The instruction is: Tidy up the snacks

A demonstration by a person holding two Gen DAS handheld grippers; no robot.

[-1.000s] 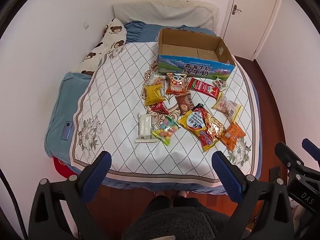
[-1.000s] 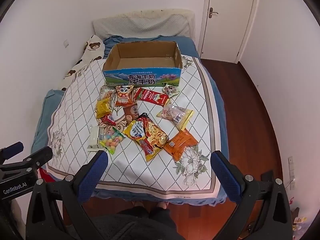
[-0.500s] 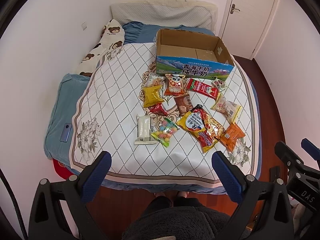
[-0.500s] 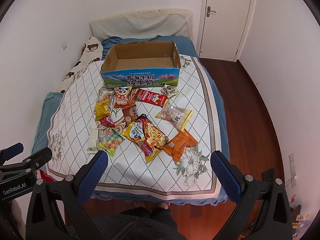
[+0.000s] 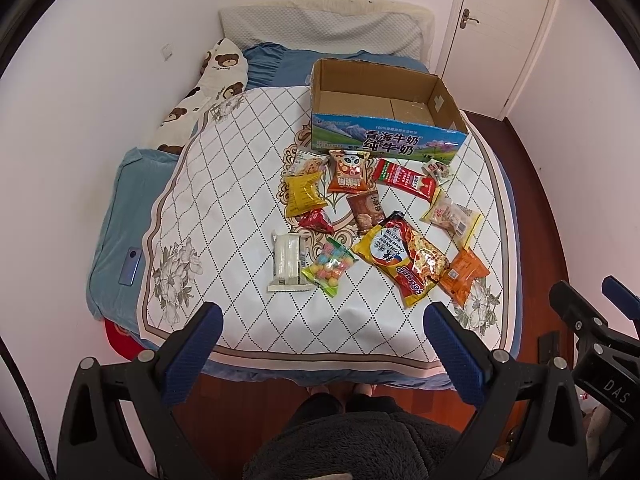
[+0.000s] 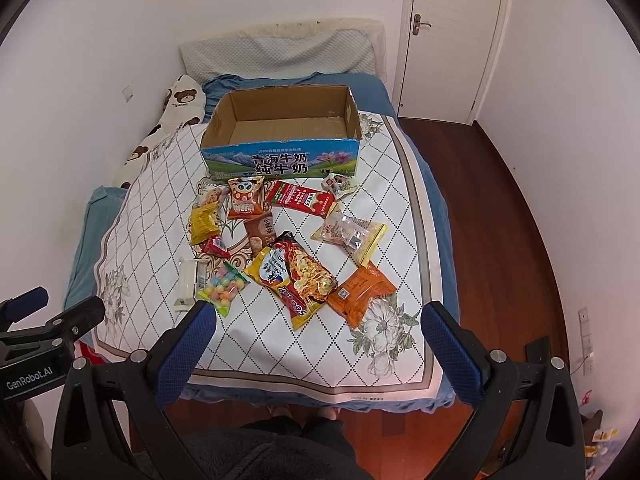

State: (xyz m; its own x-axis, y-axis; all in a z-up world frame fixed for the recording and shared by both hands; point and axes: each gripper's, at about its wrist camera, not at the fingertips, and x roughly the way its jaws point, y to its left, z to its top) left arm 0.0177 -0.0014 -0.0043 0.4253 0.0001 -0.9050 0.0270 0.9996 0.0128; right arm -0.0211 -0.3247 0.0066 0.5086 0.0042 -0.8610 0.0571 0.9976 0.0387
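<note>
the left gripper (image 5: pixel 320 344) and the right gripper (image 6: pixel 316 342) are held above the foot of the bed (image 5: pixel 132 208), and the jaws of both are wide apart with nothing between them. an open brown cardboard box with a blue printed front (image 5: pixel 384 112) is placed on the white quilted cover with a diamond pattern (image 5: pixel 240 168), near the head of the bed; nothing is seen inside it. the snacks are spread on the cover in front of the box. just before the box are seen an orange packet with a panda face (image 5: pixel 348 172) and a long red packet (image 5: pixel 404 178). a yellow crinkled packet (image 5: pixel 302 196) lies to the left of them. nearer to the grippers a clear bag of coloured round candies (image 5: pixel 330 266) lies just beside a white wrapped pack (image 5: pixel 287 258). a large yellow and red noodle bag (image 6: pixel 292 276) is touched at its right side by an orange flat packet (image 6: pixel 360 290). a blue phone (image 5: pixel 130 266) lies on the left edge of the bed.
</note>
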